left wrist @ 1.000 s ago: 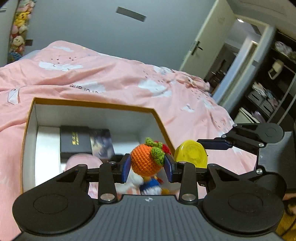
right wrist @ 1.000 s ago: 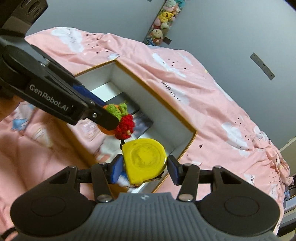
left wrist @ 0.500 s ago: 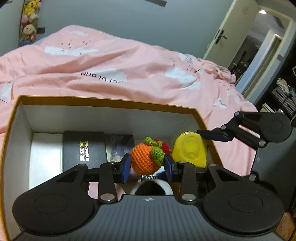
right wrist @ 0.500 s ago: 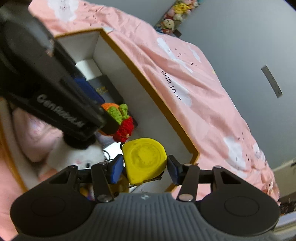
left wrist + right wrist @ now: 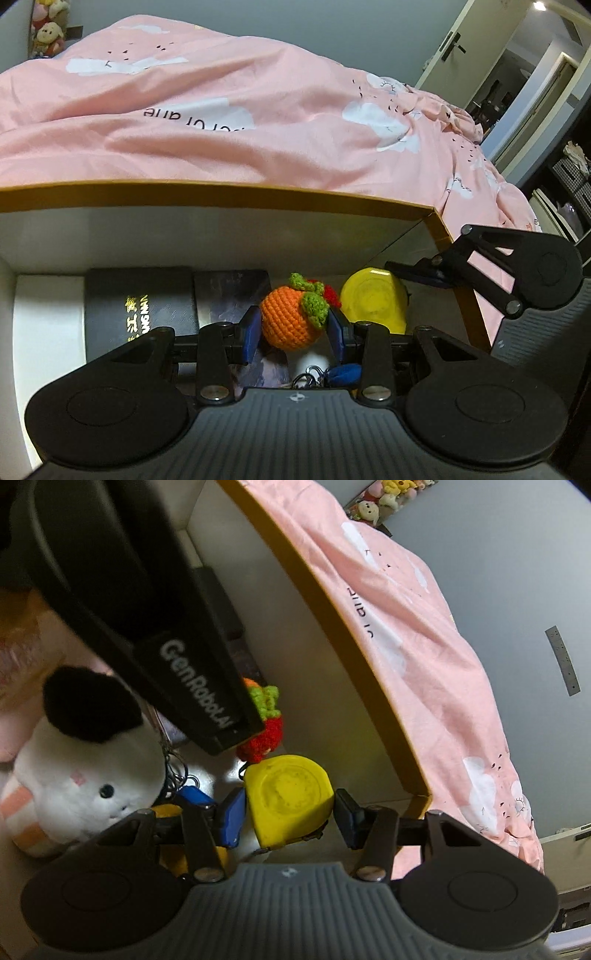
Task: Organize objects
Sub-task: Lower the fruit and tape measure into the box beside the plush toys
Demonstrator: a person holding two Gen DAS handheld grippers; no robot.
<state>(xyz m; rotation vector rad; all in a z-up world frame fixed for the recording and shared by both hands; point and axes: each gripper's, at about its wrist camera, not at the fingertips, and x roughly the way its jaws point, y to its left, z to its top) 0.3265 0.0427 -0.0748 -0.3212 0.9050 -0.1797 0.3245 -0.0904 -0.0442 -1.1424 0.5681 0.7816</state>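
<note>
My left gripper [image 5: 293, 328] is shut on an orange crocheted fruit [image 5: 290, 321] with green leaves and a red tuft, held low inside an open white box with a gold rim [image 5: 221, 190]. Beside it on the right, my right gripper [image 5: 290, 808] is shut on a yellow tape measure [image 5: 288, 797], also down inside the box [image 5: 325, 590]. In the right wrist view the left gripper's arm [image 5: 192, 686] crosses the frame and hides most of the crocheted fruit [image 5: 264, 716]. The tape measure [image 5: 373, 299] shows just right of the fruit.
Inside the box lie a black case with gold lettering [image 5: 138, 306], a dark booklet [image 5: 231, 291], a white plush toy with a black ear [image 5: 85, 760] and a key ring with a blue tag [image 5: 194, 794]. Pink bedding [image 5: 258, 110] surrounds the box. A doorway [image 5: 517, 74] opens at right.
Both grippers have come down and forward into the box with their objects. The box's far wall now fills the view and the plush toy sits close beside the right gripper.
</note>
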